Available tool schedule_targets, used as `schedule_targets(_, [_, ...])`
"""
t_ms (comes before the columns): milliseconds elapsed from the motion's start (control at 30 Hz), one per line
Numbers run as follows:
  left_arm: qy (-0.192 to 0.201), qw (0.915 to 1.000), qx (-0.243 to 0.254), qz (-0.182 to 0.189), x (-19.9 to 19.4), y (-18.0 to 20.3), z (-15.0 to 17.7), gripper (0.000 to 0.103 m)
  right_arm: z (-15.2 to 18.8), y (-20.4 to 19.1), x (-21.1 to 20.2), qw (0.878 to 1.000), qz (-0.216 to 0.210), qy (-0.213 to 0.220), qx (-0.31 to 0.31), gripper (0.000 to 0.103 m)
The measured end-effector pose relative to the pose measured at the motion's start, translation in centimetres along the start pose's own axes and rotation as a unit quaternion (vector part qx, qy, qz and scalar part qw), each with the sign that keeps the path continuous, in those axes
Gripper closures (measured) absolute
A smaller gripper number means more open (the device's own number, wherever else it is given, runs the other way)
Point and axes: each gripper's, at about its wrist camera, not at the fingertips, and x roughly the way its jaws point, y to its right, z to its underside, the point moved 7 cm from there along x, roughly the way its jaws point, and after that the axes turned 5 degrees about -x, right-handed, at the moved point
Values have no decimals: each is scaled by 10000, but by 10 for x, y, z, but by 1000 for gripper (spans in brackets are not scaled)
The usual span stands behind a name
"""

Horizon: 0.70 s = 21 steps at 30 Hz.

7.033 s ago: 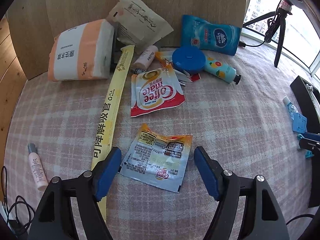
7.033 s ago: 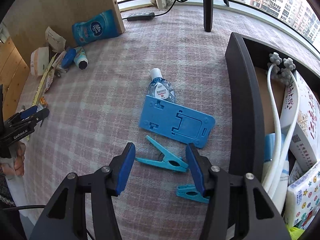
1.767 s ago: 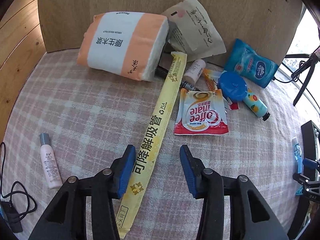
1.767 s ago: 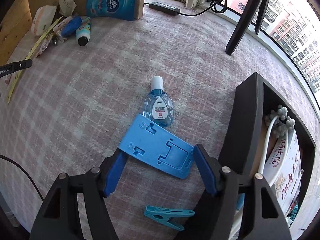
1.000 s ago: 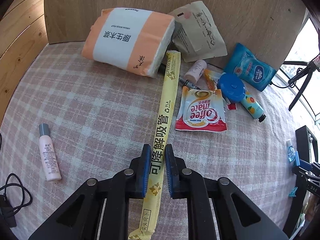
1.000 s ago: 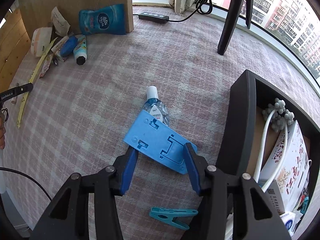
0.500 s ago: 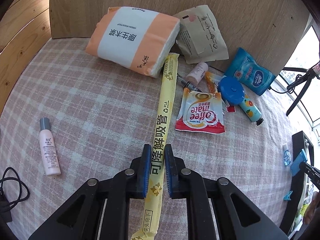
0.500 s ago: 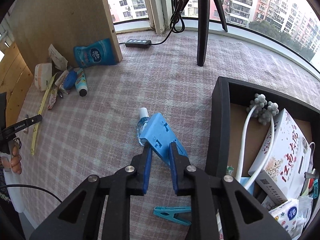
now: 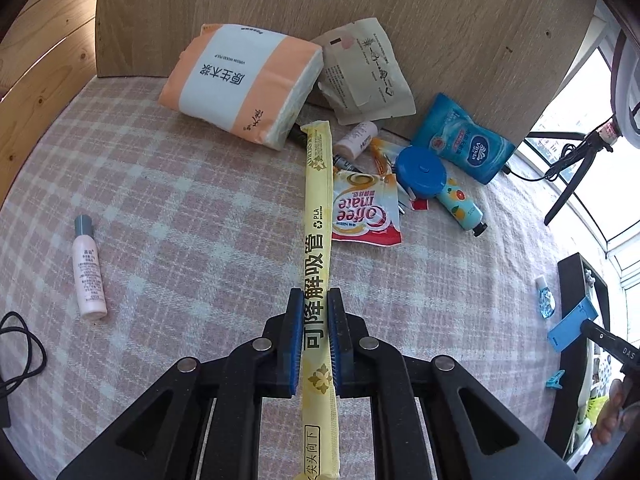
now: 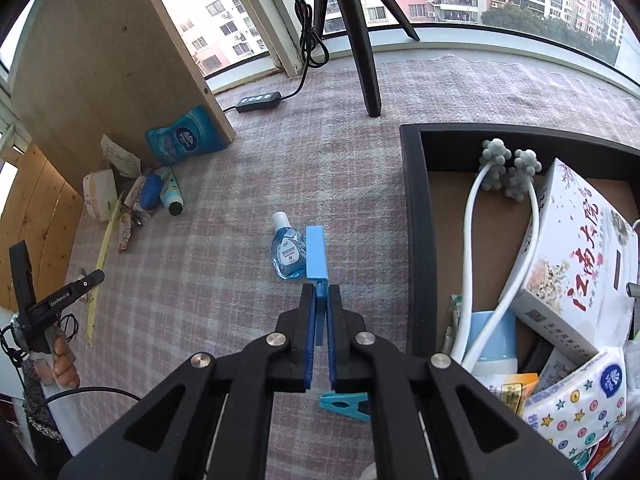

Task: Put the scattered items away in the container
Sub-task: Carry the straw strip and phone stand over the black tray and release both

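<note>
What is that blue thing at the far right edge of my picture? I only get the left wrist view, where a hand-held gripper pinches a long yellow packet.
Observer: A flat blue plastic stand, seen edge-on from the right wrist and clamped in the right hand-held gripper.
Visitor: And the black thing next to it?
Observer: An open black container. It already holds a white flowered box, a white looped massager with grey knobs and a starry tissue pack.
Visitor: Is the stand over the container yet?
Observer: No. It hangs over the checked cloth, left of the container's wall and right beside a small blue bottle.
</note>
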Motion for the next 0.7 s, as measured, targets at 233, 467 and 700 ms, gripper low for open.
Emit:
schedule_targets(233, [188,9996,76,200,-16,20,-31,93,-4,-8,-19,9997,-47,244,2,98])
schedule_targets(467, [294,9968,507,549,-43,76,-28,93,-3,-4,-52,9982,-5,595,77,98])
schedule_targets(700, [289,9863,1416,799,-59,163,-10,93,8,42,-97,9927,210,1007,631,98])
